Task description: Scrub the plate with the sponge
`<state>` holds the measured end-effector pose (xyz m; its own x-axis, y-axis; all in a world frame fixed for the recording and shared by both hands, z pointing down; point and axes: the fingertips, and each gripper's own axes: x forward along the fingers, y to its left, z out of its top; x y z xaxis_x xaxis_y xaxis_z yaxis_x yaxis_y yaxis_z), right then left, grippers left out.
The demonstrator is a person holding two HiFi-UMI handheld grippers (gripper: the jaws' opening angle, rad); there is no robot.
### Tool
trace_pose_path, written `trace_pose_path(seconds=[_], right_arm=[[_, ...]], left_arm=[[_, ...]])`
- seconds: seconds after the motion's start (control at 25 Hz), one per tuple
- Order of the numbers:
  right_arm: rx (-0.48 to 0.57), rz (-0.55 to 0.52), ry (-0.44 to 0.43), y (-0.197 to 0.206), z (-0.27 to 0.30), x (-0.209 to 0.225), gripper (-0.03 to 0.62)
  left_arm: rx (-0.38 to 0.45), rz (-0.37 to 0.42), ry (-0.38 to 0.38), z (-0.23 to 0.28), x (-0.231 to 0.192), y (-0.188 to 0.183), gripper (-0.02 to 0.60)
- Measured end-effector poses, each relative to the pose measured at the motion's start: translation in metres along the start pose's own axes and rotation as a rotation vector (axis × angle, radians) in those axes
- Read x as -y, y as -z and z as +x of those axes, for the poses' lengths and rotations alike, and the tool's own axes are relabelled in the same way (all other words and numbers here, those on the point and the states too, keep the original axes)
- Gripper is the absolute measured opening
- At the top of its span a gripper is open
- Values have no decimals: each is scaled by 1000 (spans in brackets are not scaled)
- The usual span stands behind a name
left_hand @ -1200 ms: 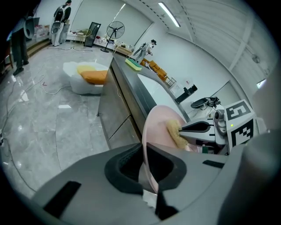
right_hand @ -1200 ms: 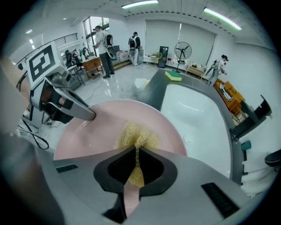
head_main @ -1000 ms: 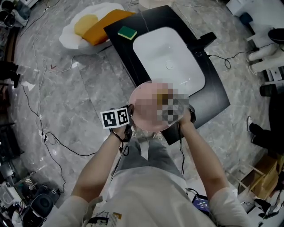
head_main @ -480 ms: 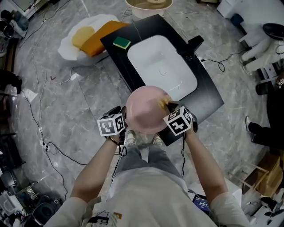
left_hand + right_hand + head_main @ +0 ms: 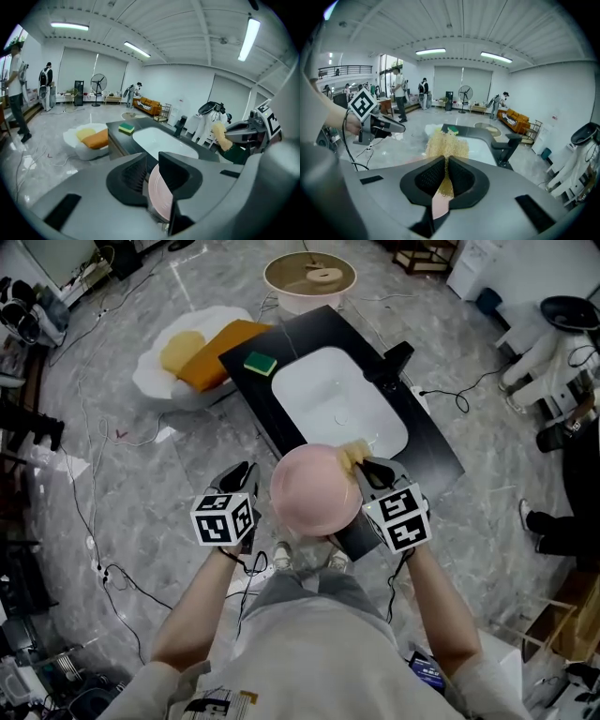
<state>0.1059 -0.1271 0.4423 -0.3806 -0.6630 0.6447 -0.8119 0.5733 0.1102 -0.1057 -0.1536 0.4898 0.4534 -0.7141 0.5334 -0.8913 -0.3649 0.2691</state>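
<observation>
From above, the pink plate [image 5: 314, 491] hangs over the near edge of the black worktop [image 5: 427, 451], between my left tongs [image 5: 249, 474] and right tongs [image 5: 366, 468]. The white sink [image 5: 337, 399] and a green sponge [image 5: 261, 363] lie beyond. My left gripper view shows what that hides: the plate stands edge-on between jaws that have just been closing and now grip it about half apart. My right gripper view shows jaws nearly together, pinching the yellow sponge [image 5: 446, 143].

counts | plate [image 5: 314, 491]: 1 | sponges: 2 (tan sponge [image 5: 352, 457], green sponge [image 5: 261, 362]) | sink [image 5: 323, 395]: 1 | faucet [image 5: 392, 360]: 1 | bench [image 5: 433, 460]: 1 | round tub [image 5: 309, 302]: 1 | cushions: 2 (yellow cushion [image 5: 182, 351], orange cushion [image 5: 220, 348])
</observation>
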Motion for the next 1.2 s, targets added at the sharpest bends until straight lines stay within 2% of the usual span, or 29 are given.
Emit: trace_pose_path(seconds=[0.24,0.4,0.48,0.64,0.88,1.04,1.2], right_arm=[[236,-19,71,-76,-66,3,46],[369,-19,99,-113,-104,3,46],[422,-27,103,-129,-124,0,46],[500,-51,135,-153,-156,-4,46],[596,-84,141,-180,-196,-17,46],[654,-81,134,-191,-218,-24,46],[692,-75,105,-197,-231,-33,46]], left_arm=[[130,132,34,-40,22,-64,63],[211,243,81,-72,48,-107,49],[257,272,99,-89,60,-126,44],[356,283,121,-118,73,-158,35],[474,393,97,-160,87,-191,32],[534,473,80,-182,99,-202,29],[565,483,106,-196,111,-202,29]])
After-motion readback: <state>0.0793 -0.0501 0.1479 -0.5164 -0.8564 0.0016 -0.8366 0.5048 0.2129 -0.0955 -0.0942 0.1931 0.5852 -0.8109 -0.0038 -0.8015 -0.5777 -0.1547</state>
